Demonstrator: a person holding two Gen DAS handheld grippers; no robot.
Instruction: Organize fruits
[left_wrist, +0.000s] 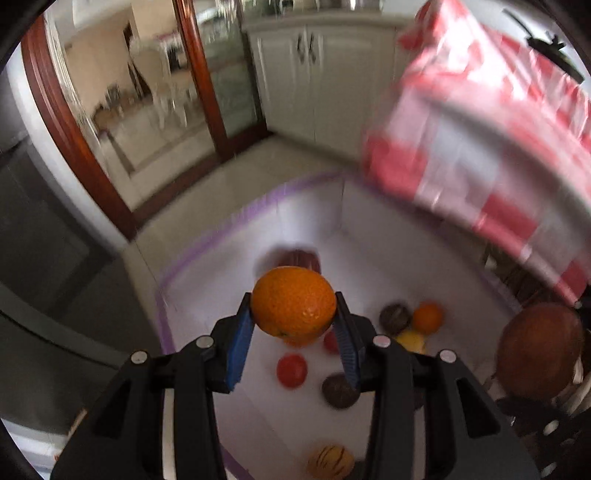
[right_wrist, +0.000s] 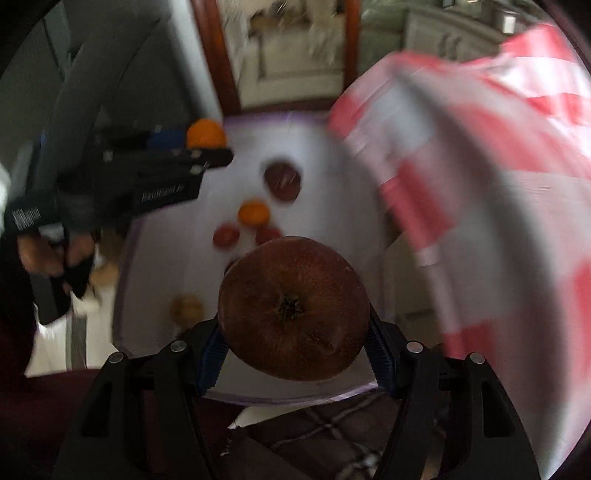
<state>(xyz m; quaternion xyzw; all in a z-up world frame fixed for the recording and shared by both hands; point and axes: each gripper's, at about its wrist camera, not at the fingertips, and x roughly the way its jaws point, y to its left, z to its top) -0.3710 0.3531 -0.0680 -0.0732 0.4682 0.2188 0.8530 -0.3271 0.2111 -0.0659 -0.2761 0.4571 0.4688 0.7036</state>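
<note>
Fingers of left gripper (left_wrist: 293, 314) clamp a pebbly-skinned orange (left_wrist: 293, 301), blue ribbed pads on both sides, tilted down over a white bin (left_wrist: 369, 236) with purple rim holding loose fruit. Right gripper (right_wrist: 293, 332) grips a round brown russet fruit (right_wrist: 293, 308), calyx facing camera. Red-white checked cloth (right_wrist: 480, 184) beside bin. Lettering on left gripper body blurred, unreadable.

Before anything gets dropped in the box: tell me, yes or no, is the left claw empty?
No: in the left wrist view the left claw is shut on an orange, its blue pads pressing both sides.
</note>
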